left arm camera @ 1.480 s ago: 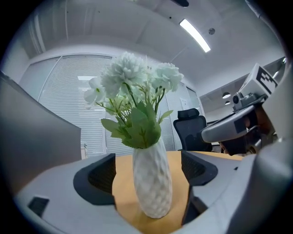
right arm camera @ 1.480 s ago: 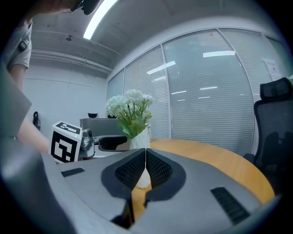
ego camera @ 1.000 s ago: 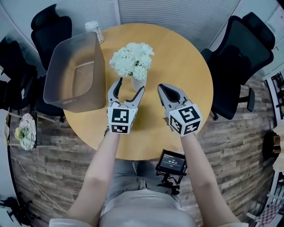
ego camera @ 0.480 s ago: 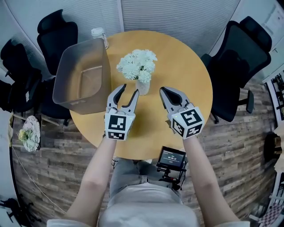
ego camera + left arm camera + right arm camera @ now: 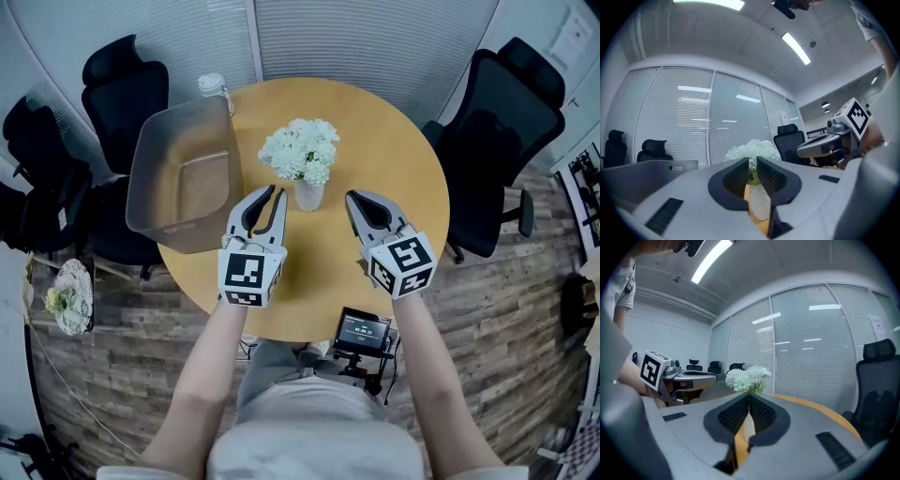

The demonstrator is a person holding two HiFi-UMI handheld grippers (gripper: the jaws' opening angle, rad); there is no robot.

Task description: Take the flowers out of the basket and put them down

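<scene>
A bunch of white flowers (image 5: 301, 150) stands upright in a small white vase (image 5: 308, 194) near the middle of the round wooden table (image 5: 384, 131). The grey basket (image 5: 155, 178) sits empty at the table's left edge. My left gripper (image 5: 272, 191) hovers just left of the vase. Its jaws are closing to a narrow slit with nothing between them, and the flowers (image 5: 754, 150) show beyond the tips. My right gripper (image 5: 354, 197) is shut and empty, right of the vase. The flowers (image 5: 747, 378) lie ahead of it.
A lidded glass jar (image 5: 214, 89) stands at the table's back edge behind the basket. Black office chairs (image 5: 127, 80) (image 5: 497, 141) flank the table. A small screen device (image 5: 364, 330) sits below the near edge. A plate with flowers (image 5: 64, 298) lies on the floor, left.
The left gripper's jaws have gone from wide apart to almost together and now sit a little left of the vase. The right gripper has stayed shut. The head view has shifted.
</scene>
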